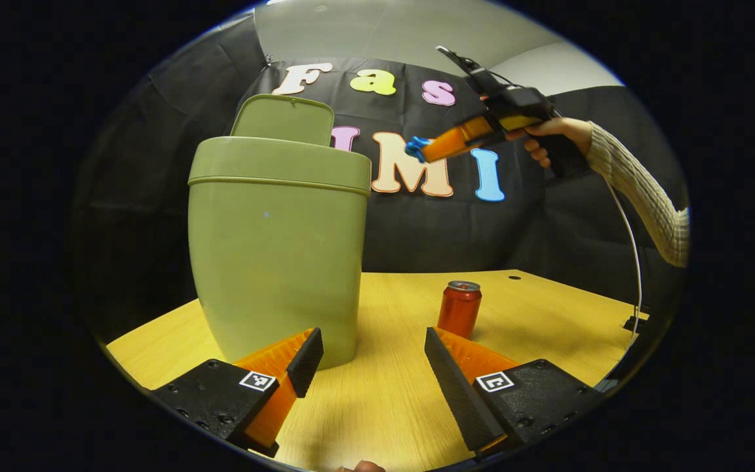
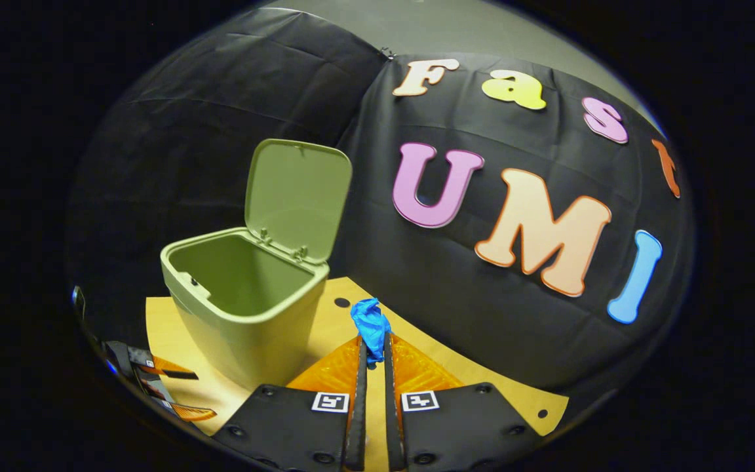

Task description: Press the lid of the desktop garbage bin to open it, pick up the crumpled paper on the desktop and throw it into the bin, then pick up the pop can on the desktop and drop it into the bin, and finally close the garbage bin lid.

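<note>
The wooden bench (image 1: 548, 308) carries everything here. Biggest thing on it is the green garbage bin (image 1: 276, 255), lid (image 2: 299, 196) flipped up and standing open, so in the right gripper view you can look straight down into it. The left gripper (image 1: 371, 357) sits low over the bench just in front of the bin, fingers spread wide with nothing between them. The right gripper (image 2: 371, 351) is held up in the air by a hand (image 1: 551, 141) in a knit sleeve, to the right of the bin top, fingers pinching the blue crumpled paper (image 2: 369, 328). The red pop can (image 1: 459, 308) stands upright on the bench, right of the bin.
</note>
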A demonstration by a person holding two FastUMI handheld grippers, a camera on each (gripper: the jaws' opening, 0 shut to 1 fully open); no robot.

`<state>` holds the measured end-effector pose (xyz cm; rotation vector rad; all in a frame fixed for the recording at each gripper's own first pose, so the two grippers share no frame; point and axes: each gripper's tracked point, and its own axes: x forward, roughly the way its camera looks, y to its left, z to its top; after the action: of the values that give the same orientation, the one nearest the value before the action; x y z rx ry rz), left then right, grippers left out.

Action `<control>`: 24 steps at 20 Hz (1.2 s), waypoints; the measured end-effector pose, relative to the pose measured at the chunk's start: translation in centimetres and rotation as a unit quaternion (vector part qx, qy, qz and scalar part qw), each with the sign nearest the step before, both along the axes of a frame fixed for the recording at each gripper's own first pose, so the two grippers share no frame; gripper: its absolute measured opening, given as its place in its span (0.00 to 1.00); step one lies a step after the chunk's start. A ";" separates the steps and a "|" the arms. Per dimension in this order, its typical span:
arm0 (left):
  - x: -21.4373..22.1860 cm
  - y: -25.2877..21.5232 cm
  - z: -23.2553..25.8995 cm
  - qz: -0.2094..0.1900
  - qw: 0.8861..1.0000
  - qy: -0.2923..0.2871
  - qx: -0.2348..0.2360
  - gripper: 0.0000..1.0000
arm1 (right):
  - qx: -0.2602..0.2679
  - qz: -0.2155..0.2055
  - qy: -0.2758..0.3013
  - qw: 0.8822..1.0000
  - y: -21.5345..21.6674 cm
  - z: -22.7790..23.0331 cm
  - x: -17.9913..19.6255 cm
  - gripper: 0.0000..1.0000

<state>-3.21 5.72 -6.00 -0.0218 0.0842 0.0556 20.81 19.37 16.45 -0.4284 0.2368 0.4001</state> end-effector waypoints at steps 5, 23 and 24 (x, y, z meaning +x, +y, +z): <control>-0.9 0.6 -0.1 0.008 1.000 0.001 0.006 0.95 | -0.012 0.064 -0.003 0.998 7.7 1.3 0.2 0.17; -1.4 0.6 -0.4 0.007 1.000 0.007 0.012 0.95 | -0.017 0.110 -0.012 0.994 12.6 0.6 -0.1 1.00; -1.4 0.4 -0.4 0.004 1.000 0.007 0.011 0.95 | -0.011 0.109 -0.015 0.994 12.2 1.0 -0.3 0.94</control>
<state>-4.61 6.13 -6.36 -0.0005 0.0978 0.0648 20.46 31.59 17.42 -0.4829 0.1658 0.6053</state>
